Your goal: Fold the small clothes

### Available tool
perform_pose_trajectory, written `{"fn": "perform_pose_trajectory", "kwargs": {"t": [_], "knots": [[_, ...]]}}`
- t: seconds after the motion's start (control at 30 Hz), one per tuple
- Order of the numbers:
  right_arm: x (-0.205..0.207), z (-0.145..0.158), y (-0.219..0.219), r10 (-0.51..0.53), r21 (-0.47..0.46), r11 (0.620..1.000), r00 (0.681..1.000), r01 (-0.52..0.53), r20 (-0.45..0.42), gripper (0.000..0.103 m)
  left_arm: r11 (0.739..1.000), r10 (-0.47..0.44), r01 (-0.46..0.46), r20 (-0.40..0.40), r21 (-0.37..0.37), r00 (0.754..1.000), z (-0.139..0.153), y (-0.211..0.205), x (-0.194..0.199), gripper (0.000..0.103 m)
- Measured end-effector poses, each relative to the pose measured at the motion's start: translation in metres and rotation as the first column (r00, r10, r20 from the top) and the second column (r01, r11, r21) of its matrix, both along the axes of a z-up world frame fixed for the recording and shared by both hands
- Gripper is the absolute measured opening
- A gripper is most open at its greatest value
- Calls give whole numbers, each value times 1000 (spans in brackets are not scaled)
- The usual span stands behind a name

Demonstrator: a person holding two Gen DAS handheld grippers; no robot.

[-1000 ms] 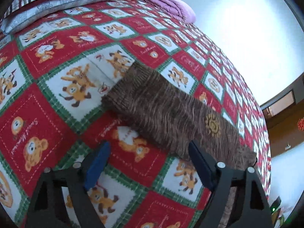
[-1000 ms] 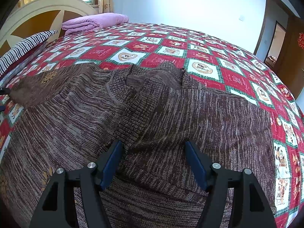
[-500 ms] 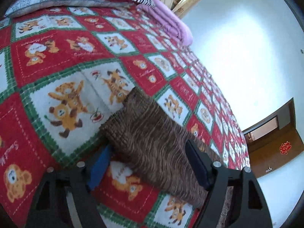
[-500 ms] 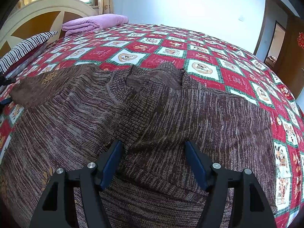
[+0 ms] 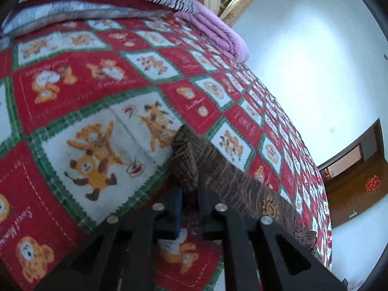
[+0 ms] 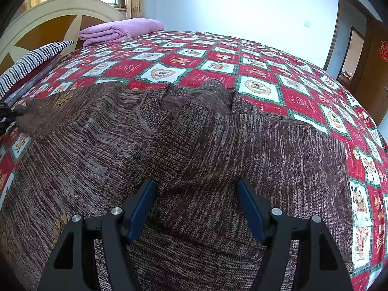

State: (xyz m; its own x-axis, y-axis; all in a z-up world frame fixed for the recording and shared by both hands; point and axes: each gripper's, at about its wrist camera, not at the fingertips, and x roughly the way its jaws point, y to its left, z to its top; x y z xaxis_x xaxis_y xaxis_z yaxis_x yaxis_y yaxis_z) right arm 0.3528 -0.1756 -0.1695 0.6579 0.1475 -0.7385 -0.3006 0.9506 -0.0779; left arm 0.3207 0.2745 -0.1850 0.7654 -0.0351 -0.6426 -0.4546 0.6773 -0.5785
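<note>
Brown knit is pinched between the closing jaws of the left claw (image 5: 189, 202): the cuff end of one sleeve (image 5: 232, 177) is gripped there, its ribbed edge bunched up just ahead of the blue pads. From that grip the sleeve is seen running away to the right across the bed, one gold flower motif (image 5: 269, 206) stitched on it.

The right claw (image 6: 196, 206) is held with its two blue pads well apart, nothing caught between them; it is poised just over the body of the one brown sweater (image 6: 194, 150), whether touching cannot be told. The sweater is spread flat, collar (image 6: 194, 97) toward the far side, and in the right wrist view the gripped sleeve is stretched out to the left edge.

Beneath everything one red, white and green quilt (image 5: 97, 111) printed with bear squares is spread over the bed. At the head one folded pink blanket (image 6: 121, 30), one striped pillow (image 6: 29, 60) and one cream headboard (image 6: 55, 17) are seen. One wooden door (image 6: 373, 72) is seen at the right.
</note>
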Motion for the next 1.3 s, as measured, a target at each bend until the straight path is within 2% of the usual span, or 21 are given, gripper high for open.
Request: {"fn": "perform_pose_trajectory", "kwargs": {"t": [0.23,0.33,0.57,0.73,0.87,1.0,1.13,1.23,1.3], "knots": [[0,0,0,0,2,1000,1000,0,-2,70,999,-37,35,44,40,998,27,-16,6,10],[2,6,-5,8,44,999,1000,-6,-28,70,997,-59,56,57,49,997,41,-25,7,10],[-23,57,-42,-39,155,987,998,30,55,70,989,-132,124,113,79,985,78,-52,11,10],[-43,78,-66,-62,161,986,994,47,92,71,979,-189,174,148,104,971,101,-81,18,10],[-57,77,-87,-75,182,982,993,59,86,71,964,-246,222,176,146,953,120,-113,23,10],[-71,75,-102,-91,206,976,993,73,80,71,952,-294,268,203,147,934,136,-146,28,10],[-80,75,-112,-100,229,970,992,82,70,71,930,-354,316,230,188,907,149,-191,33,10],[-87,72,-117,-100,247,965,993,83,59,71,898,-422,372,219,238,880,148,-239,39,10],[-92,68,-119,-102,255,963,994,86,49,71,861,-481,421,184,286,857,138,-277,45,10]]}}
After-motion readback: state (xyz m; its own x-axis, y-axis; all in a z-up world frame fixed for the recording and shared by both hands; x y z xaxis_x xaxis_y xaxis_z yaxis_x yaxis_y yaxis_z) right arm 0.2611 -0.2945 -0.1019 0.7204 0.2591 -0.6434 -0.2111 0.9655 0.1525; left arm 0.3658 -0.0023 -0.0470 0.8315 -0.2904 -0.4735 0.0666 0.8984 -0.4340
